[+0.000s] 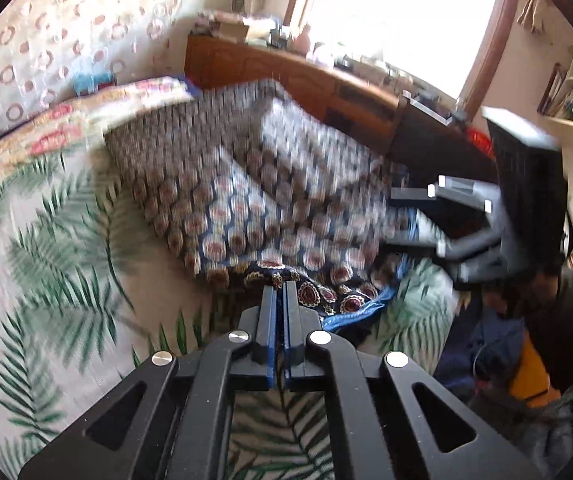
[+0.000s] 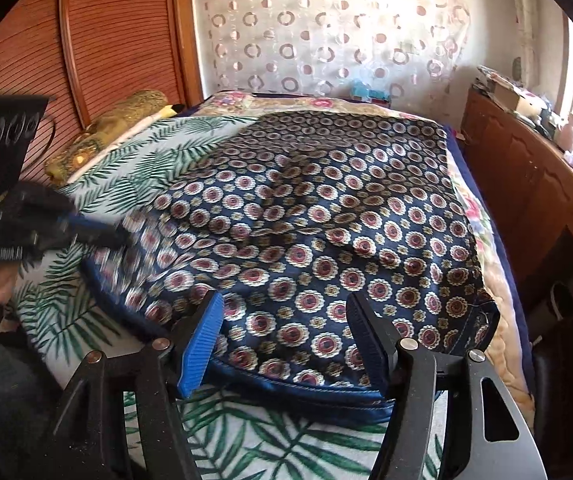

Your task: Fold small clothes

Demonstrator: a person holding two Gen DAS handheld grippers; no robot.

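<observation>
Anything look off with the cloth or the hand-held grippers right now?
Nothing damaged or spilled. The navy medallion-print cloth lies rumpled and skewed on the palm-leaf bedspread, not flat. The left hand-held gripper is shut on its edge; the right hand-held gripper is open over the near hem.

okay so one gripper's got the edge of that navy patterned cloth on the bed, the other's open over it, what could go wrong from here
1. The left gripper is shut on only a thin bit of the navy patterned cloth at its edge; the hem could slip out.
2. The right gripper is open astride the blue hem, not gripping, so lifting now could drag the cloth lopsided.
3. Closing low might pinch the palm-leaf bedsheet too.
</observation>
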